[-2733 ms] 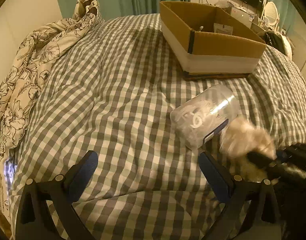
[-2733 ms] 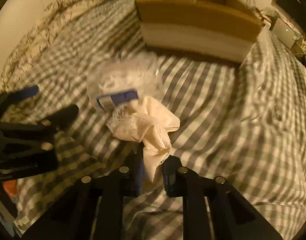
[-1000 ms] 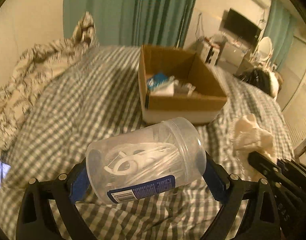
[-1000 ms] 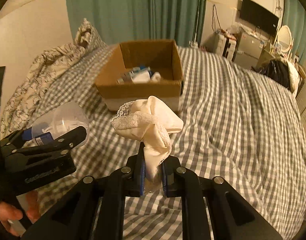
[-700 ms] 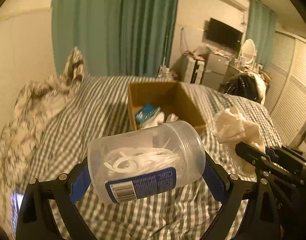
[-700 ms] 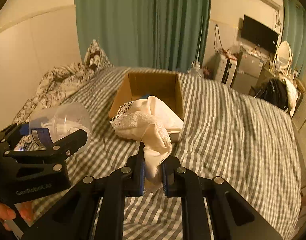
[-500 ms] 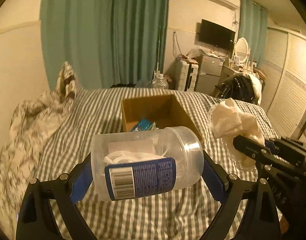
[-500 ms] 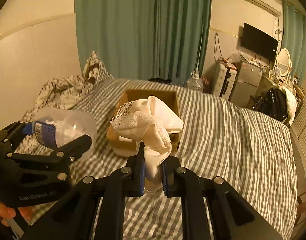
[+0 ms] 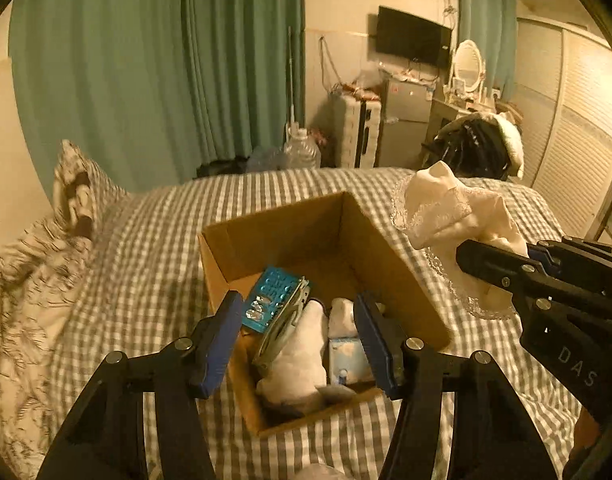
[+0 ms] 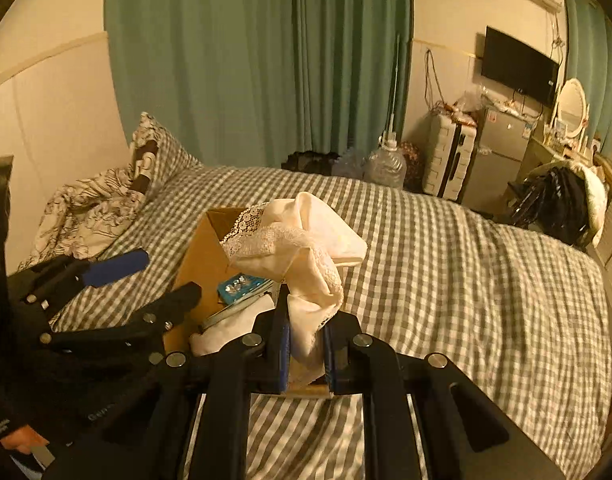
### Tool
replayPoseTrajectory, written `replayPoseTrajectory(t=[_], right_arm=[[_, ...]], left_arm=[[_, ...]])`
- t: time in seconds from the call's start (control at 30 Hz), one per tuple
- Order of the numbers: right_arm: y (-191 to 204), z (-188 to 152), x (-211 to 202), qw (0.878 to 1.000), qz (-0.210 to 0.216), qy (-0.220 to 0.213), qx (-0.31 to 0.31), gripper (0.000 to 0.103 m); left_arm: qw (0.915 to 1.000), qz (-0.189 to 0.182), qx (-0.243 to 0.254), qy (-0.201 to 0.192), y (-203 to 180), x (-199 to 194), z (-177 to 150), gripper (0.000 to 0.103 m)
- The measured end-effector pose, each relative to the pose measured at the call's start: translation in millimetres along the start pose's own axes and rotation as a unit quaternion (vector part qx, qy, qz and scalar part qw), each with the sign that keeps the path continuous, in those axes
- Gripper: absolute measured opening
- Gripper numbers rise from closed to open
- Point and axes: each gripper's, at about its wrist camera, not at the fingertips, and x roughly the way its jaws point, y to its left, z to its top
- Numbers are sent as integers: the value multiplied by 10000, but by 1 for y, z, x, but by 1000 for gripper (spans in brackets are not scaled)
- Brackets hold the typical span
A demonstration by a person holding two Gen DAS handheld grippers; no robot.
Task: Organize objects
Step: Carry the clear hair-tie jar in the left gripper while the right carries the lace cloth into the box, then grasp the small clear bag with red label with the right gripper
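1. Lace-trimmed cream cloth (image 10: 306, 248) is what my right hand-held gripper (image 10: 306, 344) carries: its blue pads are pinched narrow on the lower fold, so the rest of the cloth stands up in a loose bunch above the fingers. Gripping it low keeps the bulk clear of the pads, which I judge should let it fall away cleanly on release.

2. My left hand-held gripper (image 9: 301, 340) is spread wide with nothing between its fingers, poised above the near end of the cardboard box (image 9: 370, 240).

3. That box lies open-topped on the bed (image 10: 466, 280). Inside I can see a teal blister pack (image 9: 271, 300) leaning toward the left wall, something soft and white (image 9: 301, 356) beside it, and a small pale blue packet (image 9: 346, 356) at the near right. The far half of the box floor is bare, so the cloth looks to me best dropped there.

4. From the left wrist view, the cloth hangs to the right of the box, outside its rim; I judge it not yet over the opening.

5. A grey-and-white checked cover is spread over the bed, with a floral duvet (image 10: 85, 212) heaped at the left edge.

6. Green curtains (image 10: 257, 60) fill the far wall; a dark television (image 10: 520, 68), a round mirror (image 10: 572, 106) and a water jug (image 10: 386, 166) stand beyond the bed.
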Motion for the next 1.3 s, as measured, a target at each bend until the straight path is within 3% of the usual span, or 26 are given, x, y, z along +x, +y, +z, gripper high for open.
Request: replayPoseTrajectory(t=[0.2, 0.27, 0.3, 0.33, 0.4, 0.53, 0.6, 0.67, 1.0, 1.17, 1.3], right_arm=[[-8, -2, 49, 9989, 251, 331, 232, 12], [-12, -5, 50, 9983, 337, 338, 333, 17], [-14, -6, 48, 9981, 369, 323, 369, 31], [-17, -7, 45, 9982, 361, 302, 385, 53], [-20, -7, 31, 9985, 278, 138, 446, 68], [-21, -3, 0, 9986, 270, 11, 462, 74], [-16, -3, -24, 9991, 171, -112, 382, 77], [-11, -4, -46, 9992, 124, -227, 295, 80], [21, -44, -143, 9967, -179, -785, -91, 101], [42, -74, -154, 9956, -186, -862, -321, 103], [60, -99, -138, 9966, 7, -709, -425, 103]], left_arm=[[9995, 52, 38, 317, 3, 43, -1, 61], [9991, 78, 95, 394, 3, 48, -6, 61], [9990, 51, 94, 443, 4, 48, -7, 66], [9988, 27, 68, 494, 5, 47, -10, 69], [9987, 50, -3, 508, 6, 41, -12, 81], [9986, 171, -33, 492, 5, 14, -13, 84], [9986, 299, 9, 434, 3, -5, -14, 97], [9987, 400, 42, 303, 1, -26, -15, 101], [9975, 688, -9, -140, 16, -121, -45, 103], [9967, 772, -120, -208, 36, -143, -69, 103], [9961, 854, -213, -107, 50, -140, -95, 103]])
